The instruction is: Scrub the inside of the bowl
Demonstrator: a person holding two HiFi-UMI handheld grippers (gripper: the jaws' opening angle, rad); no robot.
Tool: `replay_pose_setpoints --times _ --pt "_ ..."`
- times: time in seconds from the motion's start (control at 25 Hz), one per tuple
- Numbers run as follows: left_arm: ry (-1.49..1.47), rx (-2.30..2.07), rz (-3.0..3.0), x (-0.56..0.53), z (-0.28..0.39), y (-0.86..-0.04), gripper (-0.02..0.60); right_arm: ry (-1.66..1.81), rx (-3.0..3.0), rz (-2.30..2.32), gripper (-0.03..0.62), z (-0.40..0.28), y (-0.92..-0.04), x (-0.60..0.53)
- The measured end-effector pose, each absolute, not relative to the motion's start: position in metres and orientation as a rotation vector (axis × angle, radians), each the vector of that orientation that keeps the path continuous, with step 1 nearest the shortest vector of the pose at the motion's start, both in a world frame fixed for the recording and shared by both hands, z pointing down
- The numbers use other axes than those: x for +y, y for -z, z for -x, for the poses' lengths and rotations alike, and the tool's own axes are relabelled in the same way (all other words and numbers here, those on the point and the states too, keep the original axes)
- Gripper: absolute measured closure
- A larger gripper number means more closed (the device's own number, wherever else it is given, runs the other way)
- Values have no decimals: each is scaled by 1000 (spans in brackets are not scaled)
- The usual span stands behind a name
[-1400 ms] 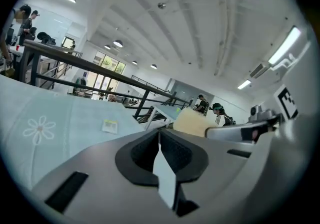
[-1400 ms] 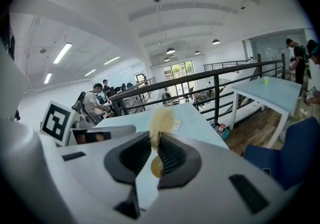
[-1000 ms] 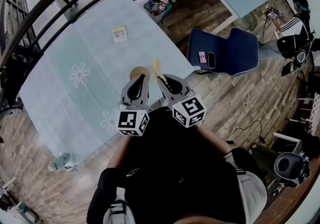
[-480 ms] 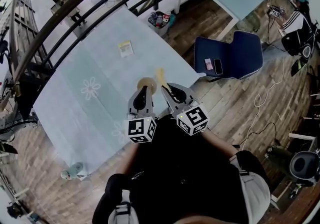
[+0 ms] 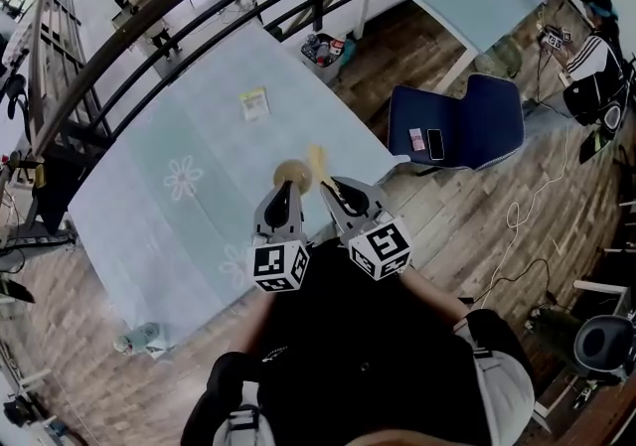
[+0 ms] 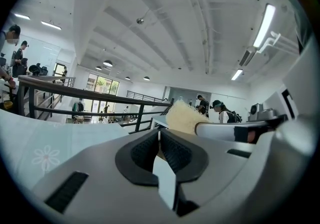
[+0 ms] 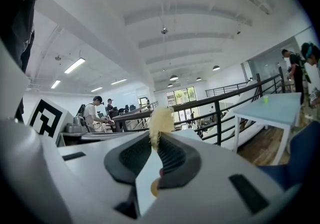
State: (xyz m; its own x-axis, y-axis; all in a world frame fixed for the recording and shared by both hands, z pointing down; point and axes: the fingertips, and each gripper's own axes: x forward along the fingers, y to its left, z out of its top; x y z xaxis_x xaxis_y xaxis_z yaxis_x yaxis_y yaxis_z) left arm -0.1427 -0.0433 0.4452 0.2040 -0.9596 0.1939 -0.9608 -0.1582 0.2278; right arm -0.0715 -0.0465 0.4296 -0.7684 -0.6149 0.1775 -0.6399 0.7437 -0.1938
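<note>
Bowl (image 5: 289, 173) at the near right corner of the tabletop (image 5: 149, 186); lifted or resting, cannot tell; rim pinched in the left tongs (image 5: 284, 188), all but closed on it; yellow scrubber (image 5: 318, 158) clamped in the right tongs (image 5: 328, 184), just right of the bowl, not inside it; over the last second only the head view drifted, and tongs, bowl and scrubber kept the same set; judged: scrubbing strokes not under way.

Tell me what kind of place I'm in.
Probably an open-plan lab or workshop on an upper floor: a black railing edges it, cloth-covered tables stand on wood flooring, and people work nearby under strip lights.
</note>
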Motion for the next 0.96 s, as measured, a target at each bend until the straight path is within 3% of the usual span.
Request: replay_pose_setpoints --times 0.96 --pt "-7 -1800 -2191 -18 138 -448 557 -334 -2837 -978 549 79 -429 -19"
